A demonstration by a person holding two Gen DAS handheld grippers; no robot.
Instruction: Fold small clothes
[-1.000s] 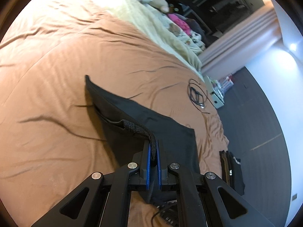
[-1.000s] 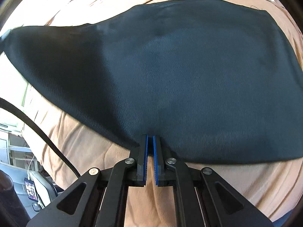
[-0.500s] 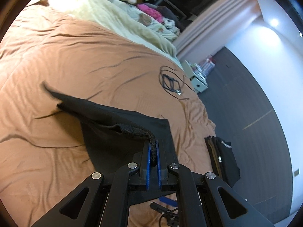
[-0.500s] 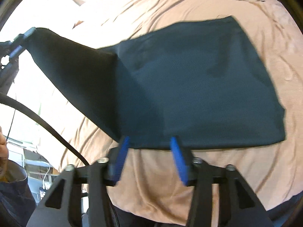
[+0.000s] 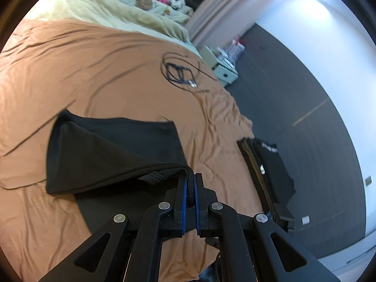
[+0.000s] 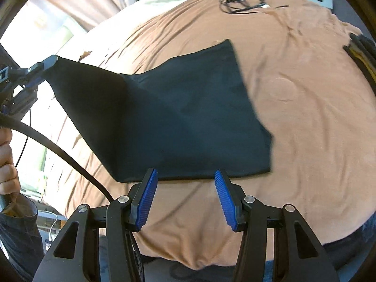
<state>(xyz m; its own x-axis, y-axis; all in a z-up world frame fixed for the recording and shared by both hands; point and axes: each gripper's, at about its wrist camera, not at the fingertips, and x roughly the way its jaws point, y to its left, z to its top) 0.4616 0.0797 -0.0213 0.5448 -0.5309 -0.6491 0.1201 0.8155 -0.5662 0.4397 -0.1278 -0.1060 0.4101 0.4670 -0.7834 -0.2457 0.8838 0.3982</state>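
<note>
A black garment (image 5: 112, 150) is spread on a brown bed cover (image 5: 94, 70). One hemmed corner is pinched between the blue pads of the left gripper (image 5: 190, 188), which is clamped tight on the cloth. That corner is lifted off the bed and the fabric is stretched from it, so a flap is folded over the part lying flat.

In the right wrist view the garment (image 6: 188, 117) is seen at centre, its raised corner running to 9 o'clock, where the left gripper (image 6: 44, 67) is seen holding it. The near edge lies flat on the cover, just beyond the tips of the right gripper (image 6: 185, 183). The right gripper's jaws are held apart with nothing between them; bare bed cover (image 6: 305, 117) is seen in the gap.

A coil of black cable (image 5: 181, 70) is laid on the bed at 12 o'clock from the garment, well apart from it. A pile of dark clothes (image 5: 268, 164) is seen at the bed edge at 3 o'clock. A hand (image 6: 7, 162) is visible at 9 o'clock of the right view, beside a black cord (image 6: 58, 150).
</note>
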